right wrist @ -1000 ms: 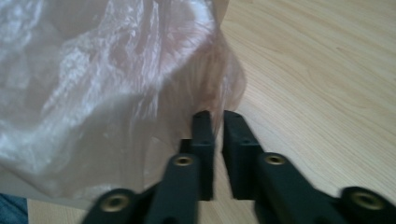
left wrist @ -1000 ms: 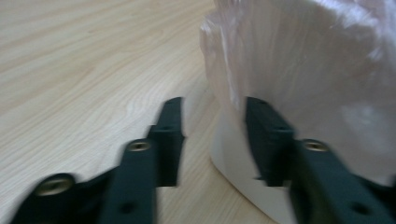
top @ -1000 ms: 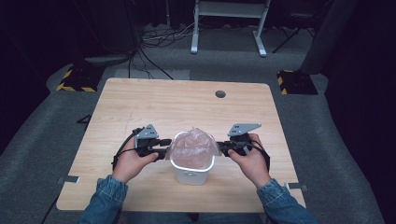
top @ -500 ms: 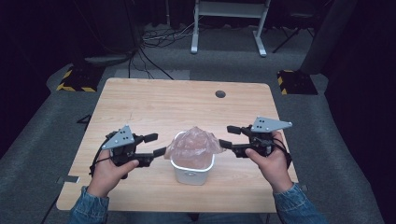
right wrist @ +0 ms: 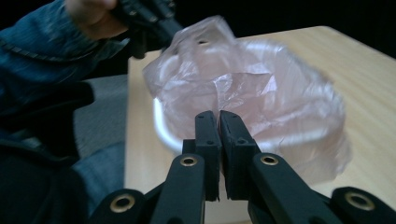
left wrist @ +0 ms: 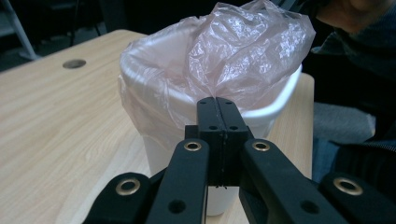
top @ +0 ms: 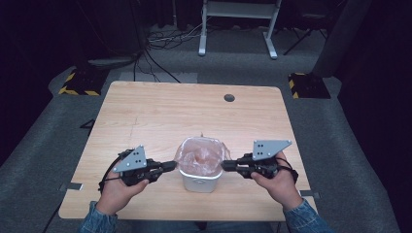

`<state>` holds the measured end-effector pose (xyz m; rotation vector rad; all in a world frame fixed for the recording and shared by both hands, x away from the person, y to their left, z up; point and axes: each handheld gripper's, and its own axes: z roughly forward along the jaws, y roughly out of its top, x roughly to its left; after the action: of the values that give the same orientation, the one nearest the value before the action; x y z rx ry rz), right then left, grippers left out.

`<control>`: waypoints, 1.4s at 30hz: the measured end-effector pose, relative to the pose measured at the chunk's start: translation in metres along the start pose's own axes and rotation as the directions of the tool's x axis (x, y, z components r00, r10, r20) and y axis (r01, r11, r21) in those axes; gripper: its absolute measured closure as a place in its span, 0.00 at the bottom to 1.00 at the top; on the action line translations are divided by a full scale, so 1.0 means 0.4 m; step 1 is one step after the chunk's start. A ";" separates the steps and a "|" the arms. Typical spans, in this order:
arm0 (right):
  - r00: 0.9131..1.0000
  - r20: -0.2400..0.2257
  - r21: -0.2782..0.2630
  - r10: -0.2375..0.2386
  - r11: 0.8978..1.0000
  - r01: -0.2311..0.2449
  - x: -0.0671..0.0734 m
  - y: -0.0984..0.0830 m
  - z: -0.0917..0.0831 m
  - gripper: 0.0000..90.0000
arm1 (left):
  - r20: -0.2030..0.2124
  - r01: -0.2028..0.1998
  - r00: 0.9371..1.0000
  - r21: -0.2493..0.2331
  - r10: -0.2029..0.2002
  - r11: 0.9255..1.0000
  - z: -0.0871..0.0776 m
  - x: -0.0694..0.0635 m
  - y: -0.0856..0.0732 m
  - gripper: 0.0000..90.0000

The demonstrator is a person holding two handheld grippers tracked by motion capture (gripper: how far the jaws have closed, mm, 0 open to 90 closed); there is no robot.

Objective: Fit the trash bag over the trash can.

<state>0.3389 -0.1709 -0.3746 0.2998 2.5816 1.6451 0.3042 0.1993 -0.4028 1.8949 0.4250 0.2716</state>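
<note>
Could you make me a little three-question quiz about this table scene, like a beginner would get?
1. True or false: the thin pink plastic bag lines the small white plastic bin and folds over its rim.
2. Where do the left gripper and the right gripper sit relative to the bin?
A. both on one side
B. one on each side, at the rim
C. both inside it
3. Fill in: near the far edge of the light wooden table is a small round dark ____.

Key: 1 true; 2 B; 3 hole. Both grippers' jaws have just been closing and now stand shut at the bag's edge; whether they pinch the film is unclear.
</note>
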 end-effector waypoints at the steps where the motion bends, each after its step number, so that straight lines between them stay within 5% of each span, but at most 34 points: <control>1: 1.000 -0.018 0.002 -0.009 1.000 0.009 0.006 -0.011 -0.002 0.97 | -0.003 -0.024 1.000 0.006 0.024 1.000 0.000 -0.004 -0.004 1.00; 6: 0.997 -0.072 0.023 -0.014 1.000 0.015 0.015 -0.057 -0.008 0.97 | 0.008 -0.110 0.994 0.029 0.109 0.994 0.010 -0.023 -0.033 1.00; 9: 0.996 -0.090 0.033 -0.012 0.999 0.015 0.016 -0.073 -0.002 0.99 | 0.028 -0.109 0.994 0.017 0.109 0.994 0.018 -0.025 -0.047 1.00; 20: 0.997 -0.045 0.100 -0.070 0.992 0.074 0.012 -0.062 0.031 1.00 | 0.006 -0.147 0.989 -0.006 0.147 0.989 0.037 -0.014 -0.075 1.00; 23: 0.994 -0.056 0.117 -0.090 0.989 0.096 0.015 -0.043 0.026 0.97 | -0.008 -0.186 0.982 0.049 0.187 0.981 0.046 -0.012 -0.087 1.00; 27: 0.989 -0.094 0.121 -0.115 0.985 0.126 0.027 -0.026 0.031 0.99 | 0.013 -0.147 0.989 0.005 0.147 0.989 0.056 0.002 -0.107 1.00; 31: 0.990 -0.093 0.129 -0.103 0.985 0.115 0.017 -0.050 0.032 1.00 | -0.005 -0.185 0.983 -0.041 0.185 0.982 0.049 -0.012 -0.095 1.00; 34: 0.987 -0.063 0.212 -0.149 0.964 0.159 0.020 -0.074 0.048 1.00 | 0.021 -0.193 0.981 -0.082 0.195 0.978 0.041 -0.025 -0.079 1.00; 37: 0.991 -0.064 0.190 -0.117 0.974 0.127 0.014 -0.087 0.056 1.00 | 0.007 -0.207 0.978 -0.041 0.207 0.977 0.044 -0.023 -0.085 1.00; 42: 0.983 -0.081 0.171 -0.164 0.969 0.176 0.034 -0.076 0.053 0.97 | 0.005 -0.240 0.971 0.033 0.240 0.970 0.066 -0.013 -0.113 1.00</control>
<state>0.3251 -0.1620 -0.4105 0.0296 2.7210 1.3947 0.3022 0.1889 -0.4543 1.9800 0.1999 0.4262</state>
